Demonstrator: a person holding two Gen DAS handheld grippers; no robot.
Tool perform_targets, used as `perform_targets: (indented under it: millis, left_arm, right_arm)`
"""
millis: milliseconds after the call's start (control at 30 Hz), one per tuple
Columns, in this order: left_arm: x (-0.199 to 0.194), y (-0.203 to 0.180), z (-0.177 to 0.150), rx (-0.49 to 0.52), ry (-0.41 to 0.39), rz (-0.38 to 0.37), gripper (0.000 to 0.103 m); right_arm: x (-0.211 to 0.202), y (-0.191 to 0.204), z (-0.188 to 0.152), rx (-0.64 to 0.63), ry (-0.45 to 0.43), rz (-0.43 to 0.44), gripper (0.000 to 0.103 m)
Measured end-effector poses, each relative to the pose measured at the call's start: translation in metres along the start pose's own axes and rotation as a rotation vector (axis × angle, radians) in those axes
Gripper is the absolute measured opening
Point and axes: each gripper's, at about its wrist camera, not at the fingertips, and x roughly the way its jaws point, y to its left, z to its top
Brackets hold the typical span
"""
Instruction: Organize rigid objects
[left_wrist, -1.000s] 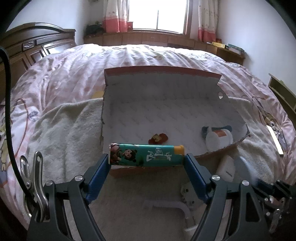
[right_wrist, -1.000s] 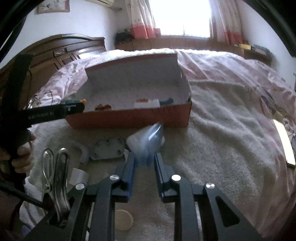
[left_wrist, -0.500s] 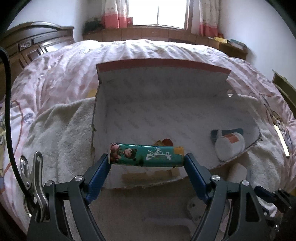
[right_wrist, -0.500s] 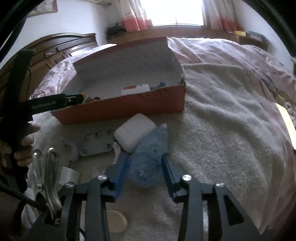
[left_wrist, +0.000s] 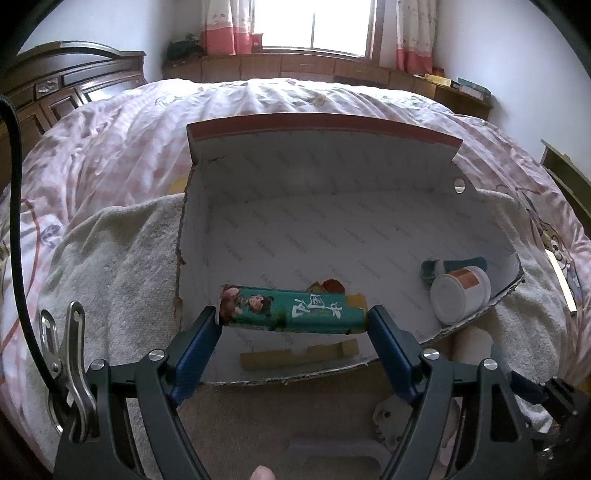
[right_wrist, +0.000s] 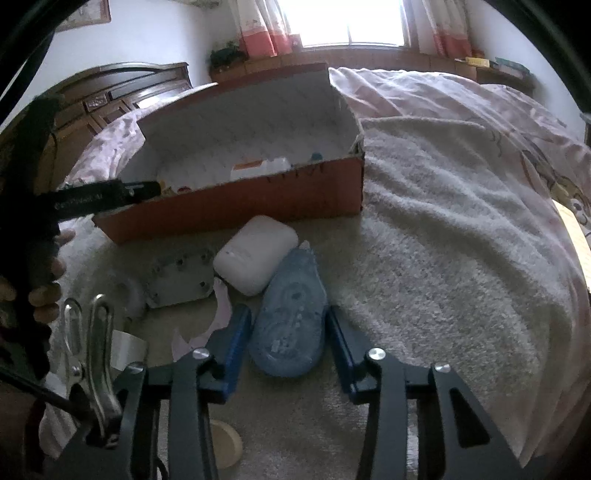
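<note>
Tape dispenser (right_wrist: 290, 314), light, stiff, slick plastic, is straddled by closing right hand-held gripper (right_wrist: 290, 332), pads not yet pressing; flat sides are best pinched. Green tube (left_wrist: 291, 309) is clamped endwise w/ left hand-held gripper (left_wrist: 293, 321) over box (left_wrist: 325, 127).

The left hand-held gripper (left_wrist: 293, 323), clamped end to end on the green tube (left_wrist: 291, 310), is now holding it over the inside of the shoe box (left_wrist: 321, 136), past the near wall it was hanging above a second ago. The right hand-held gripper (right_wrist: 288, 332), pinched almost shut back then, is now straddling the blue tape dispenser (right_wrist: 290, 321) in front of the shoe box; its jaws are closing, with gaps showing on both sides.
</note>
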Motion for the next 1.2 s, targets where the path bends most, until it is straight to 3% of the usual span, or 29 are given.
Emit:
perform_targets:
  millis: [400, 433, 567, 767, 800, 867, 967, 1033, 1200]
  left_arm:
    - [0.004, 0.002, 0.001, 0.005, 0.001, -0.012, 0.082]
    - [0.005, 0.002, 0.001, 0.008, 0.002, -0.009, 0.082]
    - [0.006, 0.001, 0.001, 0.011, 0.000, -0.003, 0.082]
    - [0.006, 0.001, 0.001, 0.010, 0.000, -0.001, 0.082]
    - [0.006, 0.001, 0.001, 0.008, 0.002, 0.000, 0.082]
    - [0.003, 0.000, 0.000, 0.006, 0.000, 0.000, 0.082]
    - [-0.004, -0.001, -0.001, 0.022, -0.016, 0.017, 0.082]
    - [-0.008, 0.000, -0.001, 0.026, -0.028, 0.026, 0.082]
    - [-0.019, 0.007, -0.003, -0.018, -0.035, -0.002, 0.082]
  right_arm:
    - [-0.024, -0.001, 0.036, 0.012, -0.111, 0.032, 0.041]
    - [-0.025, 0.000, 0.041, 0.006, -0.121, 0.036, 0.018]
    - [-0.025, 0.004, 0.056, -0.012, -0.129, 0.039, 0.016]
    - [-0.010, 0.005, 0.043, -0.037, -0.038, 0.044, 0.017]
    - [-0.008, 0.004, 0.038, -0.030, -0.029, 0.048, 0.018]
    - [-0.006, 0.001, 0.030, -0.021, -0.009, 0.056, 0.036]
    - [-0.010, -0.004, 0.021, -0.009, -0.004, 0.085, 0.054]
    - [-0.013, -0.006, 0.016, -0.023, 0.018, 0.109, 0.059]
    - [-0.016, 0.001, 0.004, -0.141, 0.114, 0.146, 0.060]
